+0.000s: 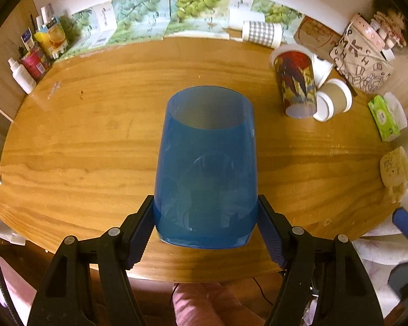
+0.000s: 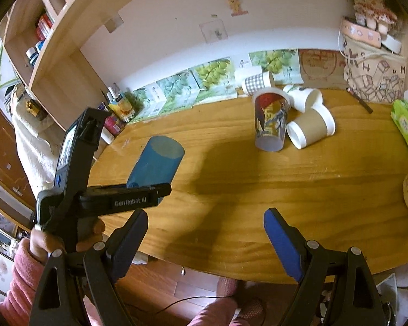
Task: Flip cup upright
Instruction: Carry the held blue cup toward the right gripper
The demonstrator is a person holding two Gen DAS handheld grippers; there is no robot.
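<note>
A translucent blue cup (image 1: 206, 163) is held in my left gripper (image 1: 205, 225), whose blue pads press on both sides of its base. The cup's open mouth points away from the camera and it tilts above the wooden table (image 1: 95, 146). In the right wrist view the same blue cup (image 2: 156, 163) shows at left, tilted, held by the left gripper (image 2: 138, 190). My right gripper (image 2: 205, 233) is open and empty over the table's near edge.
A colourful printed cup (image 1: 296, 84) stands upside down at the right, with a brown-sleeved cup (image 1: 334, 97) and white cups lying beside it. A checked cup (image 1: 261, 32), a printed bag (image 1: 361, 62), a green tissue pack (image 1: 385, 118) and bottles (image 1: 32, 62) line the table's edges.
</note>
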